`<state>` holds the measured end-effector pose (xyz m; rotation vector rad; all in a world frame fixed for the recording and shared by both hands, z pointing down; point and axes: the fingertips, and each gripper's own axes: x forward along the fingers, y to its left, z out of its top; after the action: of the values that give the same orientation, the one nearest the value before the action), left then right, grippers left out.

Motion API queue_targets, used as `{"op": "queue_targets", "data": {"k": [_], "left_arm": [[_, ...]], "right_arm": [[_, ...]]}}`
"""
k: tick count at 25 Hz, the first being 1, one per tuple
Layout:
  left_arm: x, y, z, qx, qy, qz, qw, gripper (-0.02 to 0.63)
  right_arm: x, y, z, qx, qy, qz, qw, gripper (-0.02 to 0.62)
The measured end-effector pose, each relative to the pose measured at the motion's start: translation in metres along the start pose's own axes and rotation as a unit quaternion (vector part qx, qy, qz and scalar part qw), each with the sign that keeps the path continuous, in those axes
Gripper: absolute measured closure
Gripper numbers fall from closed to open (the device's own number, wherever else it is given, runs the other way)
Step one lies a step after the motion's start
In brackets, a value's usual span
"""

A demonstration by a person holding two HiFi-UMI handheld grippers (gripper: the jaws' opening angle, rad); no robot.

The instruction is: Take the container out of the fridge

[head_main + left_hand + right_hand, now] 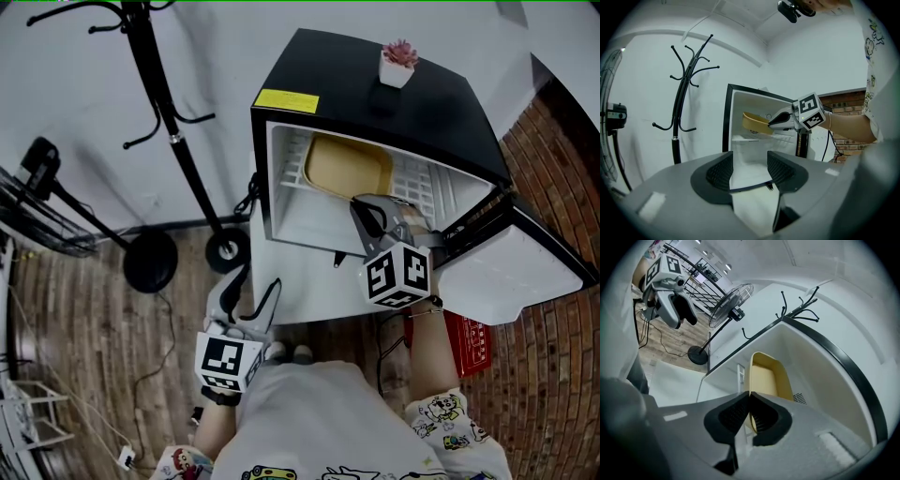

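A shallow yellow container (347, 167) lies in the upper compartment of the open black mini fridge (412, 112), over a white wire shelf (412, 180). My right gripper (371, 212) reaches into the opening and is shut on the container's near rim. In the right gripper view the dark pads (761, 416) pinch that rim, with the container (769, 379) stretching away behind them. My left gripper (251, 292) is held low in front of the fridge, open and holding nothing. Its view shows the container (754, 123) in the right gripper (777, 122).
The fridge door (514, 274) hangs open to the right. A small potted plant (398, 64) stands on the fridge top. A black coat stand (173, 141) and a floor fan (733, 310) stand to the left. A red box (469, 343) lies on the wooden floor by the door.
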<state>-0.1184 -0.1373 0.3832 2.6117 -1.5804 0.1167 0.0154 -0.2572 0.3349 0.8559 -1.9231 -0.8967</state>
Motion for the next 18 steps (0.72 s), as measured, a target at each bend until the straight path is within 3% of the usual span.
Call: {"op": "queue_targets", "data": {"k": [18], "left_arm": [[-0.011,-0.019,-0.003,0.007,0.004,-0.011,0.9999,0.379]], "right_arm": [[-0.048,0.031,0.01,0.051,-0.028,-0.002,0.998,0.583]]}}
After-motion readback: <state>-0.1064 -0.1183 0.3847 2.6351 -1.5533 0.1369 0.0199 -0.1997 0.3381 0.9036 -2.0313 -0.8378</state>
